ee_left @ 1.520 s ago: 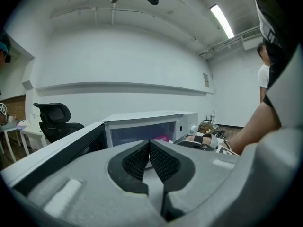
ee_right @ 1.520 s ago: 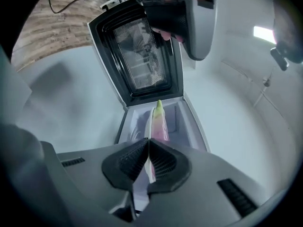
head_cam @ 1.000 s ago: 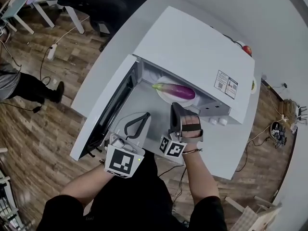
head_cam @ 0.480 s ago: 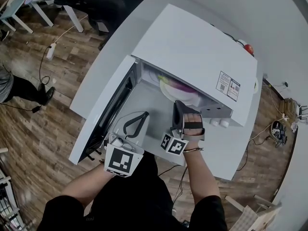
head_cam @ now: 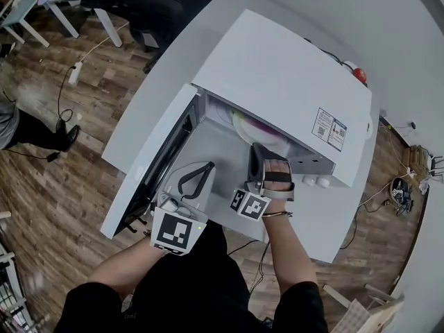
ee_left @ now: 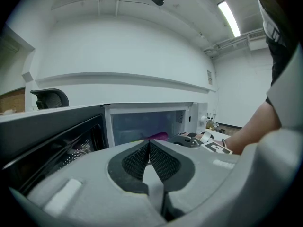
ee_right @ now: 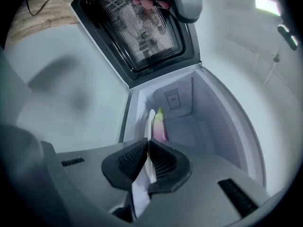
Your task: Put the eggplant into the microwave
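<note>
My left gripper (head_cam: 201, 172) is waiting at about 7 o'clock of the opening. Its jaws are pressed together with nothing between them. Beside it, the dark-windowed door (head_cam: 158, 159) of the microwave is standing wide open toward 9 o'clock. This gripper is doing no work, and I think it is best left low there, clear of the door edge.

In the middle, the long purple eggplant with the green stem (ee_right: 160, 125) is lying on the round white plate (ee_right: 151, 121), already inside the cavity of the white box-shaped microwave (head_cam: 277, 75). My right gripper (head_cam: 257, 155) is pinching the near rim of that plate, at its 6 o'clock, with the pads clamped on the thin edge.

The step in hand, as I judge it, is seating the plate fully inside. To do it well I should be sliding the plate flat toward 12 o'clock without tipping the rim, because the rounded eggplant may roll off. I should be loosening the jaws only once the plate is resting by itself, and then drawing straight back.

In the head view, the microwave's top is covering most of the plate and nearly all of the eggplant; only a pale purple trace is showing. How deep the cavity goes behind the plate I cannot tell. In the right gripper view the plate is showing only edge-on, so its far rim is hidden.
</note>
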